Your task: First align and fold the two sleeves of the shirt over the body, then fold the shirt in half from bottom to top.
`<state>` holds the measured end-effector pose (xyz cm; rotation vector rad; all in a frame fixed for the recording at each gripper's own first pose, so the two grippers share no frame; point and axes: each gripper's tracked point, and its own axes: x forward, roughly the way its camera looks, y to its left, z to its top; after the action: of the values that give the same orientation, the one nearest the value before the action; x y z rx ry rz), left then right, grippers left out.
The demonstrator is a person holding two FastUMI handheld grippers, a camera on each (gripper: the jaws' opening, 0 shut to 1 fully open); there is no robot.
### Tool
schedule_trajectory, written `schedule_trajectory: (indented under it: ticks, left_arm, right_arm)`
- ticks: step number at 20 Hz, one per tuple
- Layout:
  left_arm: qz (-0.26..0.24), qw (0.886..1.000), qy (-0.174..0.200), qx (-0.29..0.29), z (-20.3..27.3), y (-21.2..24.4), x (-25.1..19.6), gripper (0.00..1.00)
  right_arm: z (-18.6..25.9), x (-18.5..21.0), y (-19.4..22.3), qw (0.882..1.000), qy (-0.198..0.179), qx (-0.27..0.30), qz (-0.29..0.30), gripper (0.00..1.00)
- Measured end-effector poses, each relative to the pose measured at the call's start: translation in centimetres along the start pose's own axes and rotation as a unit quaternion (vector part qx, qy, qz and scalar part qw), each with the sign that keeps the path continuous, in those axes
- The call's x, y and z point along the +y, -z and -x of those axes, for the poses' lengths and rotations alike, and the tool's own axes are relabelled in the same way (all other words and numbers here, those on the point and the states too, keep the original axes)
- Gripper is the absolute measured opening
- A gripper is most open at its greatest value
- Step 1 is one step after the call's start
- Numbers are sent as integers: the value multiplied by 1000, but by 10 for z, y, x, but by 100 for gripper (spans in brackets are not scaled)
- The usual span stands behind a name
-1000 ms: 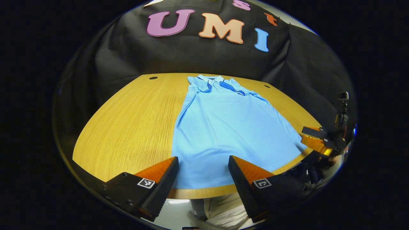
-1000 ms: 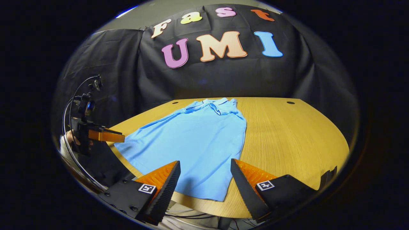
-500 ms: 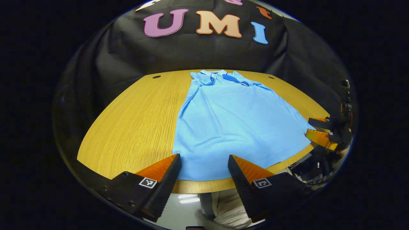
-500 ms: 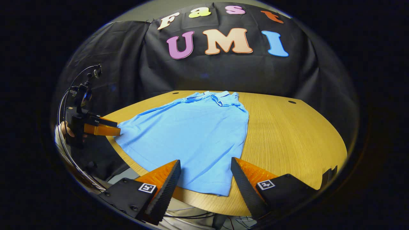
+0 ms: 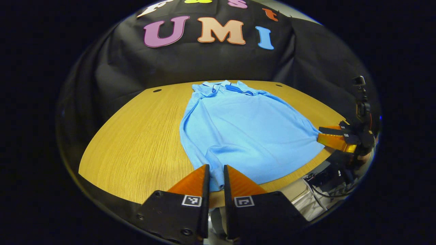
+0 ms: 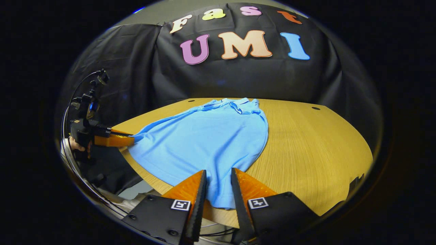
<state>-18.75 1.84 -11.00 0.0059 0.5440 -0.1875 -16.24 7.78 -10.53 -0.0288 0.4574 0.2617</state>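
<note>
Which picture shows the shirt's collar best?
The left gripper view: the collar faces the camera there, its darker lining showing. In the right gripper view the collar sits at the shirt's far end, seen more side-on and flatter.

Probably a recording booth: black cloth wall (image 6: pixel 238 78), wooden table (image 6: pixel 306 143).

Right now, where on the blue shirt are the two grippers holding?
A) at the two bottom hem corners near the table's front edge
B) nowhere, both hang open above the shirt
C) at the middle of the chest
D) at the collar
A: the left gripper and the right gripper each pinch a bottom hem corner of the blue shirt, and cloth bunches between their fingers.
</note>
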Motion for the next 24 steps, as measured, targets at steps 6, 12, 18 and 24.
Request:
schedule_trajectory:
  ticks: [6,12,18,24]
  left_arm:
    - [-11,1000,-11,-19,-1,-2,-3,0]
    - [0,999,-4,-45,-2,-7,1,0]
    - [-16,994,-4,-109,1,-72,5,0]
    - [-3,989,44,-138,-22,-151,2,0]
  right_arm:
    - [0,9,2,1000,-15,1,-5,5]
    - [0,6,-5,1000,-2,-7,-3,3]
    - [-8,-3,-58,999,11,-47,24,2]
    - [-27,-20,-142,992,30,-93,80,2]
